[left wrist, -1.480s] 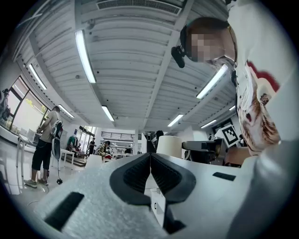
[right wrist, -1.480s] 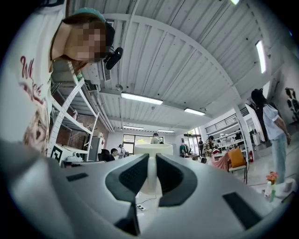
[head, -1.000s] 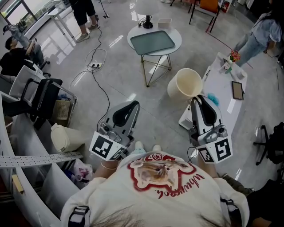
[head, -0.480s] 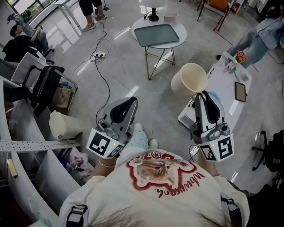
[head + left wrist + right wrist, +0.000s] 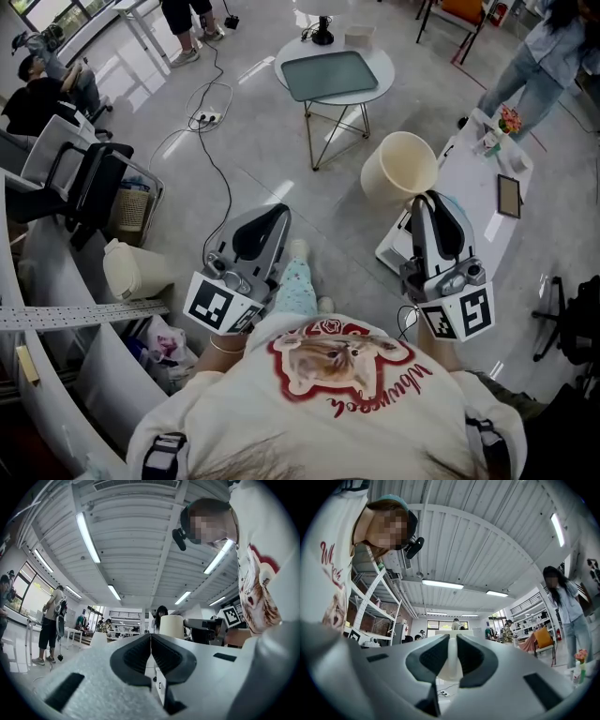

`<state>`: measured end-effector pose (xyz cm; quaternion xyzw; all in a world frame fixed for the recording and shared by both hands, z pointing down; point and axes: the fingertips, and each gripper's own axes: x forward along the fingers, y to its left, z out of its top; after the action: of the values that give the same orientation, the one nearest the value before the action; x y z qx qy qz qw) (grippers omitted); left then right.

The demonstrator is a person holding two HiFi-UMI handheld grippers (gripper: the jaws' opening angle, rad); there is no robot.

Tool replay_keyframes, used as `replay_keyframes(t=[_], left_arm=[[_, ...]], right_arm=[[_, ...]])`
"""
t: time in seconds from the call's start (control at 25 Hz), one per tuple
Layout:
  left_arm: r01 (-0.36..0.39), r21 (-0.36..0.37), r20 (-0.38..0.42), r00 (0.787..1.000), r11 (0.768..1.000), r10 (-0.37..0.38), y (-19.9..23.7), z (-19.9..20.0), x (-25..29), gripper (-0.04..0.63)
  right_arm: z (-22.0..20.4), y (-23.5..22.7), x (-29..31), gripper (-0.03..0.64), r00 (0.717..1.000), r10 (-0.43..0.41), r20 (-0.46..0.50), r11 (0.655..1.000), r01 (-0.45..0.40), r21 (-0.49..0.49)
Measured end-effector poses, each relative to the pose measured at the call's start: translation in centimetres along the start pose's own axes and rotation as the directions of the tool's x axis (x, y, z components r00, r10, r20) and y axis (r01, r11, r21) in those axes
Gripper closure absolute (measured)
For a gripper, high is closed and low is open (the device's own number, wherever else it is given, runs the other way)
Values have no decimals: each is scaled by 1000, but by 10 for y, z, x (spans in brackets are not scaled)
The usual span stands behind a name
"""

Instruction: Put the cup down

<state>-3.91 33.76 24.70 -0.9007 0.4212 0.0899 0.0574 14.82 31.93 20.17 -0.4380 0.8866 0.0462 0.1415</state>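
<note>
Pinching its rim, right gripper point(image 5: 425, 200) holds plain cream cup point(image 5: 397, 171).

Both are held out in front of the chest, side by side and well apart, pointing forward: the left tool point(image 5: 272, 216) has its jaws pressed together on nothing, while the right tool point(image 5: 427, 199) pinches the cream cup's point(image 5: 398, 167) wall.

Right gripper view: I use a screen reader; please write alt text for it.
The right gripper has its dark padded jaws shut on the wall of a round cream cup, under a ribbed white ceiling.
</note>
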Motion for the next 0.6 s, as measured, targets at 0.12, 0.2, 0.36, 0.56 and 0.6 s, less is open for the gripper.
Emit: replay_keyframes(t=[0.12,0.2,0.36,0.56,0.6], left_arm=[[10,5,12,1000,1000,-10,12,0,12,578],[17,4,16,1000,1000,-18,21,-2,21,578],[35,8,16,999,999,-35,47,-8,45,578],[60,16,28,998,998,-60,92,-7,80,578],[66,17,28,997,998,-66,101,-7,87,578]], right_arm=[[-2,-6,12,554,1000,-6,5,1000,6,-7],[-5,-11,22,554,1000,-8,9,1000,8,-12],[-11,-24,50,554,1000,-11,15,1000,12,-19],[-15,-43,96,554,999,-25,34,999,26,-25],[-16,-47,106,554,999,-30,36,999,31,-25]])
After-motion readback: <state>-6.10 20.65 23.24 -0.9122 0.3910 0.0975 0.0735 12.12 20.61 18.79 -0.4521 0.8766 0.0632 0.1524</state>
